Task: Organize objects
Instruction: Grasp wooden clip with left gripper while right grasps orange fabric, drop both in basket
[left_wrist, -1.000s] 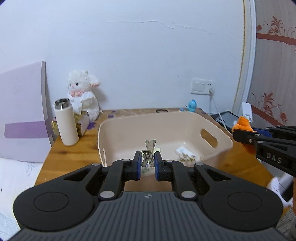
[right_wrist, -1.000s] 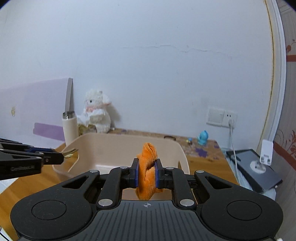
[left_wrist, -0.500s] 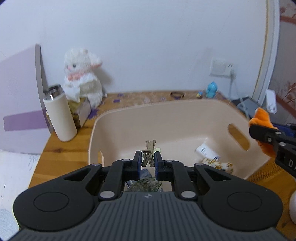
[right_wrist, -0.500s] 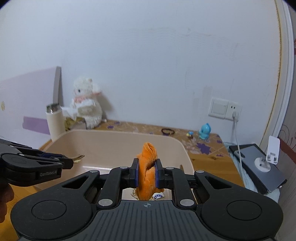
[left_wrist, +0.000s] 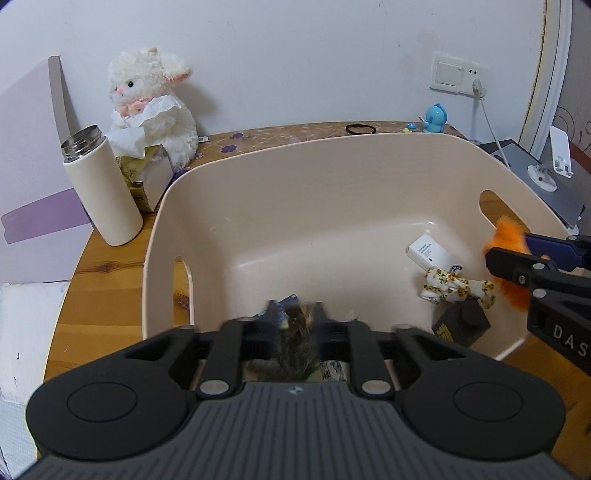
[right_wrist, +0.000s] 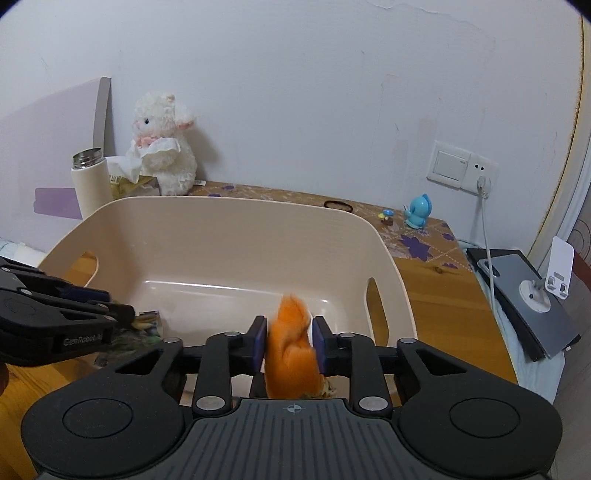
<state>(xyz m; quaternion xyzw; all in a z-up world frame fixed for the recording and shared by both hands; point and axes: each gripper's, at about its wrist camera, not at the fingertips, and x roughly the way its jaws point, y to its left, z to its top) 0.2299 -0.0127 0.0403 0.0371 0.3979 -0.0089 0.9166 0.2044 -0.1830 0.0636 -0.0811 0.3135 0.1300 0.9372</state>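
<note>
Left gripper (left_wrist: 295, 325): fingers blurred and parted over the near left corner of the beige basket (left_wrist: 332, 147), with something brownish, unclear, between them; grip cannot be told. Right gripper (right_wrist: 289, 341): fingers apart beside an orange plush (right_wrist: 291, 347) over the basket's near right corner; whether they press it is unclear. Basket contents: white box (left_wrist: 430, 253), floral cloth toy (left_wrist: 456, 286), dark box (left_wrist: 461, 325), packets. Outside on the table (left_wrist: 110, 266): bottle (left_wrist: 101, 184), lamb toy (left_wrist: 155, 99), blue figurine (left_wrist: 436, 118), hair tie (left_wrist: 361, 129). Sorting seems partly done.
</note>
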